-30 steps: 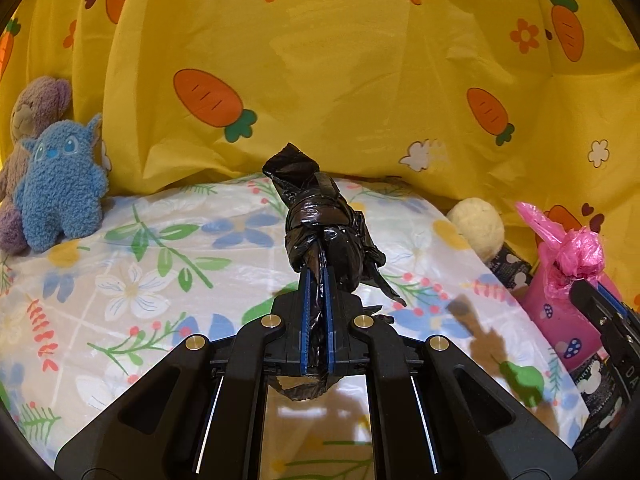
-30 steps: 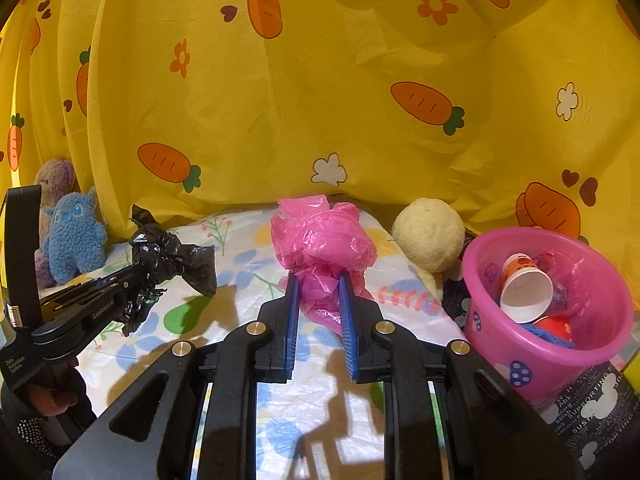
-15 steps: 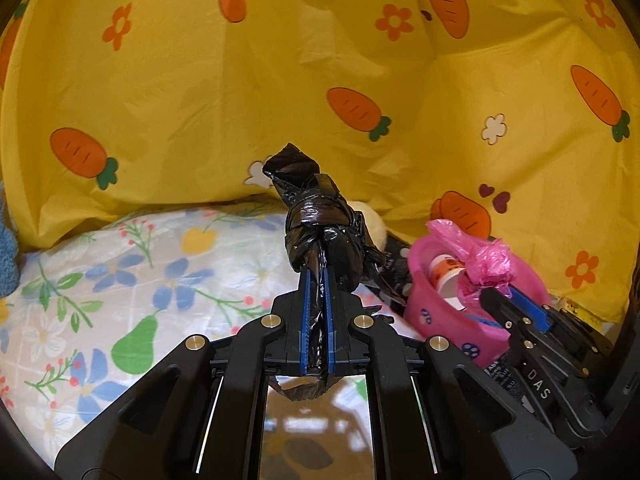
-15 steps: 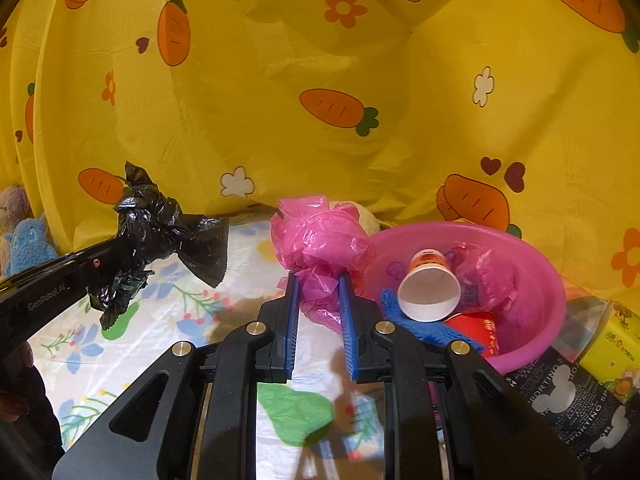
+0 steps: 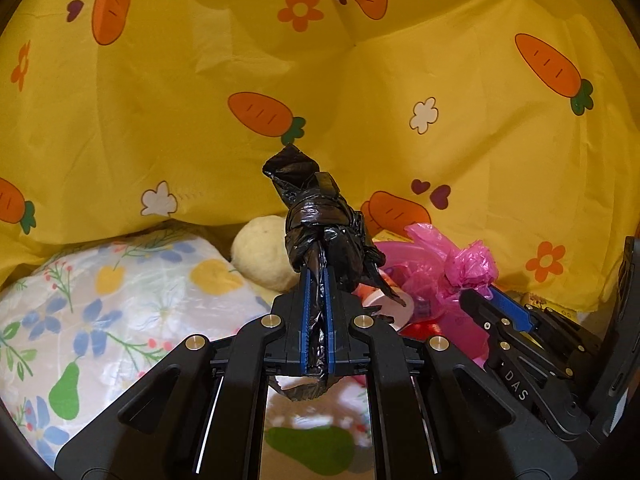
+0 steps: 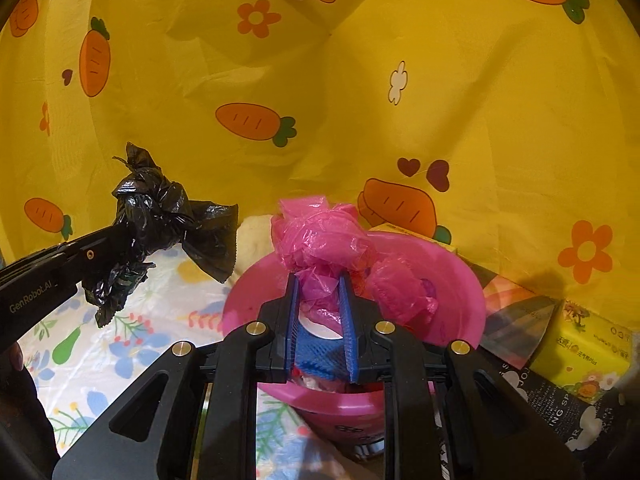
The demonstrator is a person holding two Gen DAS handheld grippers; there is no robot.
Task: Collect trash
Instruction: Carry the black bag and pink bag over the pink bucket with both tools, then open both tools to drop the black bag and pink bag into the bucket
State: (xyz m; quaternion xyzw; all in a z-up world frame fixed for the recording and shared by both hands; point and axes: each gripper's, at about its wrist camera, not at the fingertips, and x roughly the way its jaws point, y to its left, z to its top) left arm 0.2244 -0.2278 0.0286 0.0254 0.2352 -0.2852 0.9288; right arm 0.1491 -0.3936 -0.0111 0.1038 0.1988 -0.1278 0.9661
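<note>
My left gripper [image 5: 315, 276] is shut on a knotted black plastic bag [image 5: 320, 228]; the right wrist view shows that black bag [image 6: 156, 216] in the air left of the bin. My right gripper [image 6: 320, 280] is shut on a crumpled pink plastic bag [image 6: 320, 236], held just above the pink bin [image 6: 460, 280]. The bin holds a paper cup, another wad of pink plastic [image 6: 400, 284] and blue and red scraps. In the left wrist view the pink bag [image 5: 460, 264] and the right gripper's fingers [image 5: 508, 312] hang over the pink bin [image 5: 456, 320], which is largely hidden.
A yellow carrot-print sheet [image 6: 320, 80] hangs close behind everything. A floral cloth [image 5: 120, 300] covers the surface on the left. A cream plush ball [image 5: 264, 256] sits beside the bin. Yellow tissue packs [image 6: 588, 352] and a dark printed box [image 6: 520, 316] lie right of the bin.
Both grippers swung right toward the pink bin with their bags. The pink bag now hangs over the bin's mouth; the plush toys at left have left the views.
</note>
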